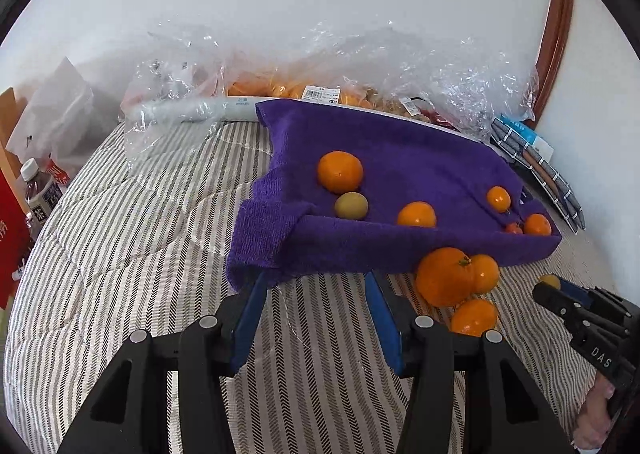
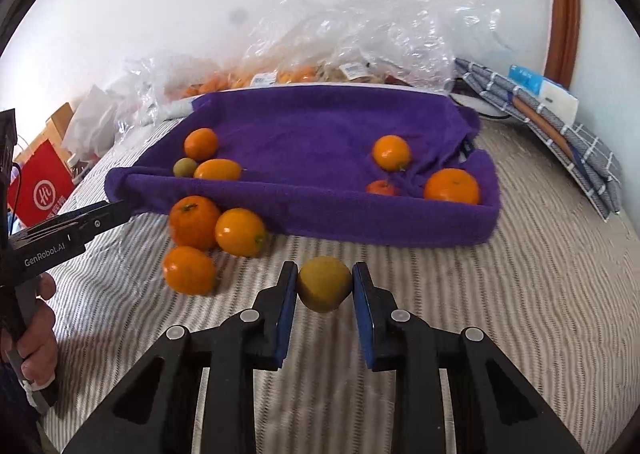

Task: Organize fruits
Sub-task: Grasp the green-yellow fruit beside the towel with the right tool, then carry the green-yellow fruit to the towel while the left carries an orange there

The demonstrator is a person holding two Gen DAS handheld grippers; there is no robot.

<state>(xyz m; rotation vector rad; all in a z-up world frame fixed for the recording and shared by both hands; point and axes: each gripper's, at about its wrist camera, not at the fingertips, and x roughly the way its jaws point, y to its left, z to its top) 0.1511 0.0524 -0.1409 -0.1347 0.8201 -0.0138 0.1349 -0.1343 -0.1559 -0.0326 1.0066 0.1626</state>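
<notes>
My right gripper (image 2: 324,268) is shut on a small yellow-green fruit (image 2: 324,286), its blue pads pressing both sides just above the striped bedding (image 2: 500,314). Behind it lies a purple towel (image 2: 320,126) folded up like a tray. It holds several oranges (image 2: 391,152), a small green fruit (image 2: 185,167) and a small red one (image 2: 382,188). Three loose oranges (image 2: 240,232) lie against its front left edge. My left gripper (image 1: 316,276) stands open, its fingertips hidden under the towel's front edge (image 1: 360,250). The right gripper (image 1: 546,290) shows at the far right of the left wrist view.
Crumpled clear plastic bags (image 2: 360,34) with more fruit lie behind the towel. A folded checked cloth (image 2: 560,126) and a blue-white box (image 2: 548,88) sit at the right. A red bag (image 2: 44,186) and a bottle (image 1: 40,194) stand off the bed's left side.
</notes>
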